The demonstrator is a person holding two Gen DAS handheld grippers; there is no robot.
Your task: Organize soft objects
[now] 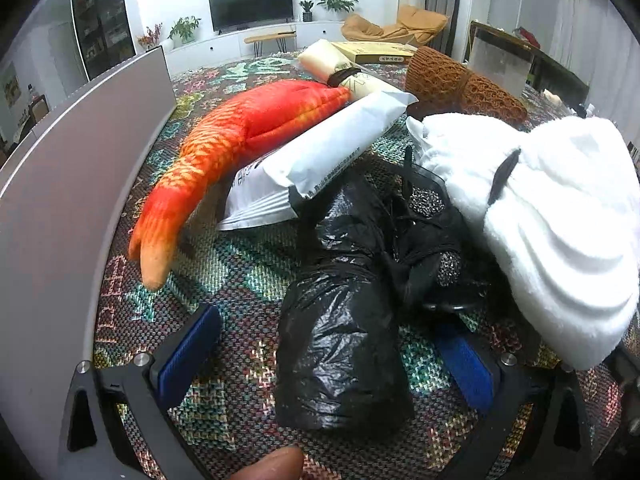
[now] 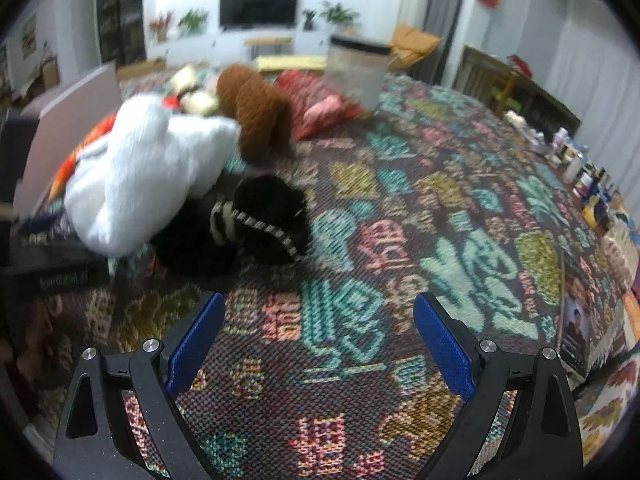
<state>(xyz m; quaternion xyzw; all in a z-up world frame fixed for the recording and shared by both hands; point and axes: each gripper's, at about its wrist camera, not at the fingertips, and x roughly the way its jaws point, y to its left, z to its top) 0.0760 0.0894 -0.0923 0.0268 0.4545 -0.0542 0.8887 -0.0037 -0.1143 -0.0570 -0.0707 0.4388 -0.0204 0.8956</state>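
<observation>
Soft objects lie heaped on a patterned tablecloth (image 2: 400, 208) as two handheld grippers work the pile. The left gripper (image 1: 332, 356), jaws spread wide, straddles a black bag (image 1: 340, 344), its blue pads (image 1: 188, 356) on either side of the bundle but apparently not yet pressing it; a fingertip (image 1: 276, 464) shows at the bottom edge. That framing suggests the bag is the next item to be picked. Just beyond it sit a black beaded piece (image 1: 424, 232), a white packet (image 1: 320, 160) leaning across an orange fish toy (image 1: 224, 152), and a white plush (image 1: 552, 216) crowding the right jaw. A brown knit item (image 1: 452, 76) and a cream roll (image 1: 332, 64) lie farther back, near a grey panel (image 1: 72, 184) along the left edge.

The right gripper (image 2: 320, 344), also fully open and empty, hangs over bare cloth well apart from the heap, seemingly waiting its turn. From its blurred view the white plush (image 2: 144, 176) rests atop the pile, a black striped item (image 2: 264, 220) beside it, a brown plush (image 2: 256, 112) behind. A pale bin (image 2: 356, 72) stands at the far side, possibly the destination. Bottles (image 2: 576, 160) line the right edge.
</observation>
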